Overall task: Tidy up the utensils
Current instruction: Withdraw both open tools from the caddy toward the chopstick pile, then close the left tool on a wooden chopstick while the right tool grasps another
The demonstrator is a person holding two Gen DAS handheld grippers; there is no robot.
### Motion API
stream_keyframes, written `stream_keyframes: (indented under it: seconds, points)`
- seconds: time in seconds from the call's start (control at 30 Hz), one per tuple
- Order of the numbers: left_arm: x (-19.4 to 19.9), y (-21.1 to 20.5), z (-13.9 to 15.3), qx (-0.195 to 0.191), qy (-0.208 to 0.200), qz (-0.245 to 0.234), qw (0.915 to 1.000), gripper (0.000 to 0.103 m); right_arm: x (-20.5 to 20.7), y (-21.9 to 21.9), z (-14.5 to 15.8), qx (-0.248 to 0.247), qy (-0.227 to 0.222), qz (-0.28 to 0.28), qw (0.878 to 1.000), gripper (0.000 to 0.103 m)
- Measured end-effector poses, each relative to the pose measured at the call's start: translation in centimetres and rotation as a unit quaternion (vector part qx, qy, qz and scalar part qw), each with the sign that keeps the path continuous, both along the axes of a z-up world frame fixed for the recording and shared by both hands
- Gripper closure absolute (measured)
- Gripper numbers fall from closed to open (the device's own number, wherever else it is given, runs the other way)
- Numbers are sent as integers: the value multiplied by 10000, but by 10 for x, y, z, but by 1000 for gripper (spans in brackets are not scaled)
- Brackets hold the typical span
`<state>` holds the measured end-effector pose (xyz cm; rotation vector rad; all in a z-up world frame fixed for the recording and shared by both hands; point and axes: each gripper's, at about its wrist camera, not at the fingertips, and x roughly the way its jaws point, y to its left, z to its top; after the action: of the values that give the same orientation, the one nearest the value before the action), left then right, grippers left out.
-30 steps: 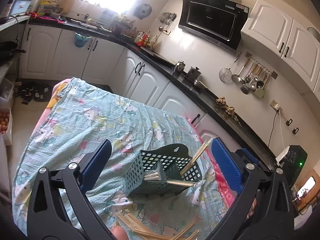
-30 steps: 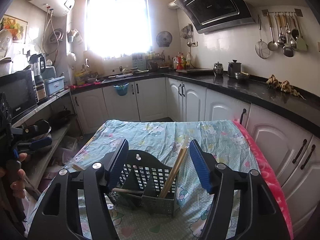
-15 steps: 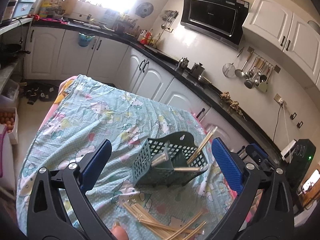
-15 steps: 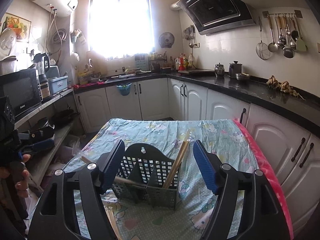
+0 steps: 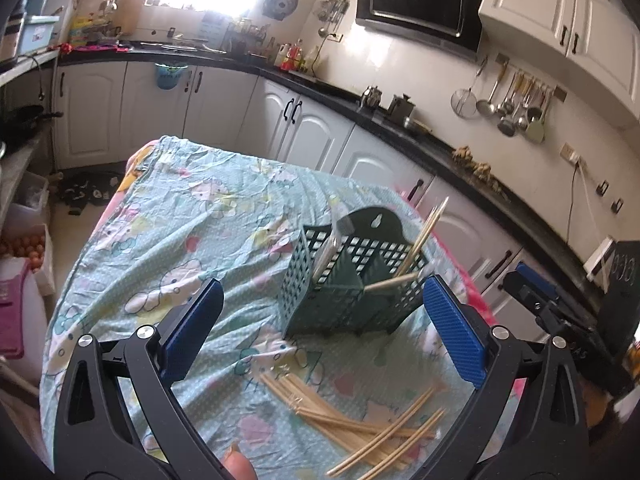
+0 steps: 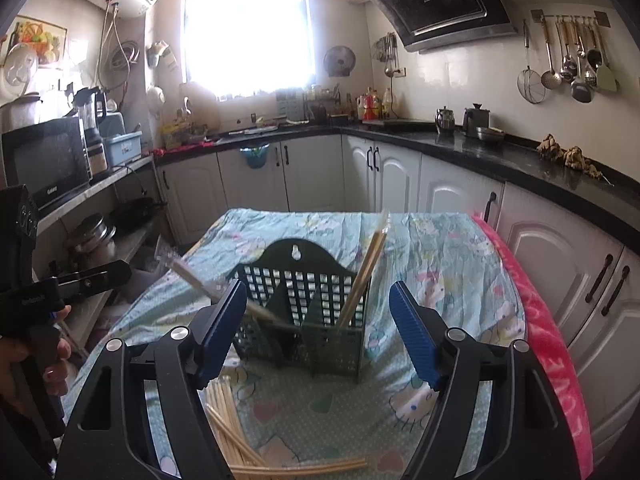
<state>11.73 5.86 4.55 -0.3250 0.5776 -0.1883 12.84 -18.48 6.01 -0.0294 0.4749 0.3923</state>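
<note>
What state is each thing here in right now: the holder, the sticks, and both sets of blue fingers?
Dark green plastic lattice utensil holder: upright on the cloth, partly filled.
Pale wooden chopsticks inside it: leaning.
Loose wooden chopsticks: scattered flat on the cloth.
Left gripper: fingers open, empty.
Right gripper: fingers just been opening, pressing on nothing.

Open right gripper [image 6: 318,330] frames green basket [image 6: 304,312].

A black range hood [image 6: 442,2] hangs above the dark countertop [image 6: 520,156]. Ladles and a strainer [image 6: 530,84] hang on the tiled wall. A microwave [image 6: 46,164] sits on the left shelf.
</note>
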Motion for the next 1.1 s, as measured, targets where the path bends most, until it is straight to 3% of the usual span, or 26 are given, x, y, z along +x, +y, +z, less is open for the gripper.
stream_keyframes:
  seconds: [0.4,1.1]
  points:
    - [-5,-15,-23,443,222,-35,9988,11,-12,-1,-34,-202,427,33,9989,31]
    - [-10,-33,-78,487,1021,-380,9928,11,-25,-10,-94,-386,1377,67,9897,31]
